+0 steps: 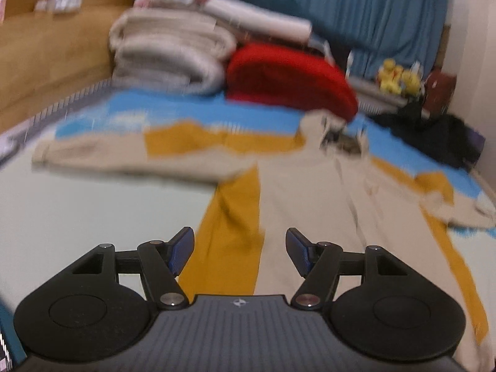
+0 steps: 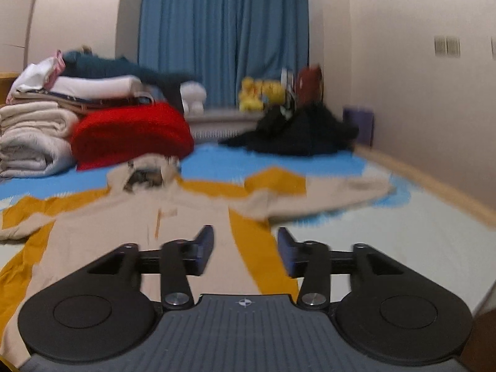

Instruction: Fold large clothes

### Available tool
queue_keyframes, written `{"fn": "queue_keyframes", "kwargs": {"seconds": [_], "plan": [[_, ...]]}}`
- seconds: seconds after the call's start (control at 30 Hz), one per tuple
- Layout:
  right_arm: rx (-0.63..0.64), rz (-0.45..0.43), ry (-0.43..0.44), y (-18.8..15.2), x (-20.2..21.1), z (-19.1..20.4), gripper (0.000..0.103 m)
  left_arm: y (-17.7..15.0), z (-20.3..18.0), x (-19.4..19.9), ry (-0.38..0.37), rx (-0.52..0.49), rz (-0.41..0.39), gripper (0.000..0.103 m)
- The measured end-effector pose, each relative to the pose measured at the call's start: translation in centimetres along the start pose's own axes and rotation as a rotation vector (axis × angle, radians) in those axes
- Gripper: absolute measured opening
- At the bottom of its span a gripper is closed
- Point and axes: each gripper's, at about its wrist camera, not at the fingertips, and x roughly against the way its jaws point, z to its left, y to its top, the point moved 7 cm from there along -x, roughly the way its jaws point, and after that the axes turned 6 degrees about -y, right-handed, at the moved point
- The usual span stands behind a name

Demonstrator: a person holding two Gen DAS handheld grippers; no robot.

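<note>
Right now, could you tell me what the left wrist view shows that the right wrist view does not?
Only the left wrist view shows the wooden headboard and the jacket's outstretched left sleeve. Only the right shows the pale wall sockets. Both share the beige-and-mustard jacket, red folded blanket, blue curtain and yellow plush toys.

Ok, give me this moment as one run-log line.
garment: beige-and-mustard jacket spread flat on bed, sleeves out | left gripper: jaws open, empty | right gripper: jaws open, empty | fold: not started
</note>
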Motion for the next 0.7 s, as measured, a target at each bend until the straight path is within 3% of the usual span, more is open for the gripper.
{"fn": "queue_keyframes", "kwargs": {"seconds": [0.13, 0.27, 0.4, 0.5, 0.7], "plan": [[0.043, -0.008, 0.026, 0.3, -0.1, 1.8, 0.051, 6.3, -1.9, -2.1, -0.008, -0.107, -0.110, 0.072], [0.108, -0.031, 0.012, 1.0, 0.1, 3.0, 0.051, 10.3, -2.3, -6.0, -0.019, -0.169, -0.160, 0.072], [0.163, -0.119, -0.005, 3.7, 0.6, 4.2, 0.051, 9.8, 0.2, -9.8, -0.001, -0.158, -0.134, 0.072], [0.214, -0.182, 0.015, 6.6, -0.1, 6.1, 0.051, 8.6, 2.9, -13.1, 0.060, -0.055, -0.001, 0.067], [0.187, -0.236, 0.082, 12.5, -4.5, 11.6, 0.051, 9.8, 6.5, -15.2, 0.119, -0.034, -0.030, 0.065]]}}
